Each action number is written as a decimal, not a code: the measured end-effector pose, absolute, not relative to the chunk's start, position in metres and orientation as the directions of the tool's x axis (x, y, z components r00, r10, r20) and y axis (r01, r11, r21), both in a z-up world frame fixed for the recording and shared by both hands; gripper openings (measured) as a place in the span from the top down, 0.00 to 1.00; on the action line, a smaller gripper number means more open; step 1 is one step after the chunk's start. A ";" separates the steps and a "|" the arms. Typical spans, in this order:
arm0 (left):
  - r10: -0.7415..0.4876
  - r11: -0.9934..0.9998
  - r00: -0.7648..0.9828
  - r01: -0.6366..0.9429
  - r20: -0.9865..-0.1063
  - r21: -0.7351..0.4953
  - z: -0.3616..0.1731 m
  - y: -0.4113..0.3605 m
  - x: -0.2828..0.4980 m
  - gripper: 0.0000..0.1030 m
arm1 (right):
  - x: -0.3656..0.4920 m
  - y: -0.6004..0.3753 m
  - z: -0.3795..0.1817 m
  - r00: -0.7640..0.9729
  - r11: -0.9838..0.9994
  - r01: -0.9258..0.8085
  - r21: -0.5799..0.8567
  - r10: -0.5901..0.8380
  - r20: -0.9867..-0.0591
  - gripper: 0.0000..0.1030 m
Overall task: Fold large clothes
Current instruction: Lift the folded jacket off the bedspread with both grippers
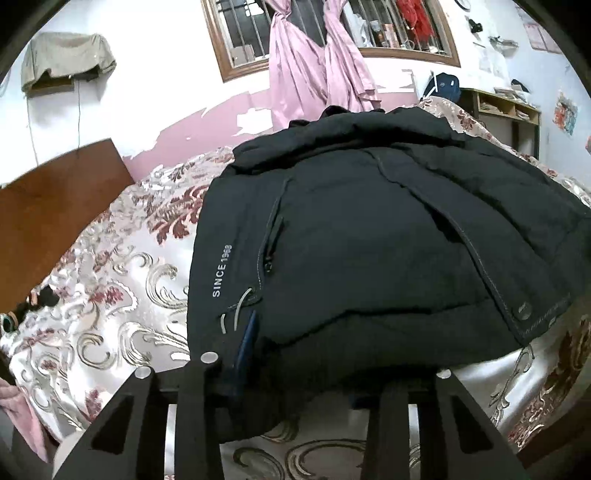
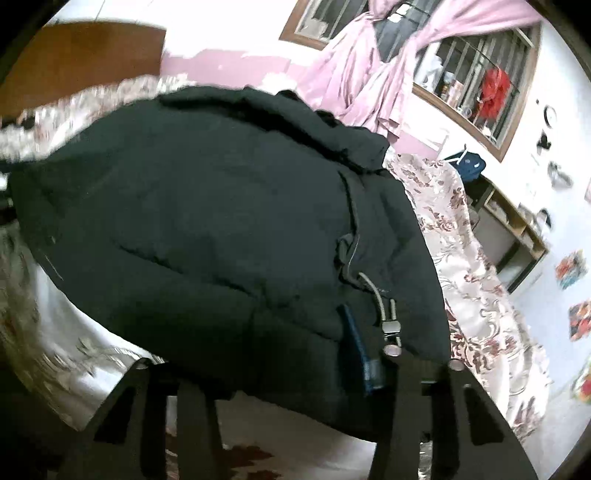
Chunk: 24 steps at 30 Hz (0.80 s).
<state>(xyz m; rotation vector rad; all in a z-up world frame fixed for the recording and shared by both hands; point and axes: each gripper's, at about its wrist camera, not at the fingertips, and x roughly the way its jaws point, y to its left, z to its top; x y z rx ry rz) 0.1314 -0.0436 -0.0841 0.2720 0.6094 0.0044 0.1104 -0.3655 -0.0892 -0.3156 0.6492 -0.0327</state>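
The black jacket (image 1: 369, 240) is bulging up right before both my grippers, blocking the way ahead. Bare flowered bedspread (image 1: 110, 277) is lying open to its left, and a strip (image 2: 476, 266) is running free along its right, toward the shelf (image 2: 517, 236).

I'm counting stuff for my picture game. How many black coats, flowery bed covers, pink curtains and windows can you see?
Black coat: 1
Flowery bed cover: 1
Pink curtains: 2
Window: 1
Total: 5
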 end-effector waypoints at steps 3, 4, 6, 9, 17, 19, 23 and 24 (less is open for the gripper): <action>0.090 0.952 0.843 0.085 -0.531 0.295 -0.072 -0.046 0.127 0.73 | 0.108 -0.373 -0.079 0.813 0.972 -0.048 -0.229 -0.096 -0.575 0.76; 0.083 0.947 0.856 0.091 -0.510 0.308 -0.063 -0.047 0.124 0.76 | 0.107 -0.375 -0.075 0.816 0.978 -0.044 -0.204 -0.083 -0.572 0.77; 0.070 0.944 0.869 0.101 -0.490 0.313 -0.051 -0.046 0.123 0.80 | 0.108 -0.380 -0.066 0.824 0.985 -0.043 -0.164 -0.058 -0.564 0.81; 0.046 0.947 0.886 0.108 -0.461 0.303 -0.029 -0.042 0.124 0.82 | 0.107 -0.387 -0.050 0.844 0.995 -0.033 -0.099 -0.025 -0.536 0.83; -0.028 0.972 0.914 0.119 -0.404 0.202 0.035 -0.026 0.140 0.87 | 0.115 -0.401 -0.002 0.892 0.998 -0.040 0.043 0.055 -0.450 0.88; -0.049 0.979 0.918 0.122 -0.394 0.164 0.050 -0.020 0.143 0.89 | 0.117 -0.407 0.010 0.900 0.994 -0.047 0.100 0.085 -0.427 0.89; -0.057 0.987 0.932 0.107 -0.359 0.121 0.069 -0.011 0.138 0.90 | 0.115 -0.406 0.026 0.923 0.991 -0.066 0.117 0.105 -0.370 0.91; -0.057 0.988 0.934 0.104 -0.353 0.117 0.071 -0.009 0.135 0.91 | 0.112 -0.403 0.029 0.930 0.992 -0.072 0.100 0.103 -0.352 0.91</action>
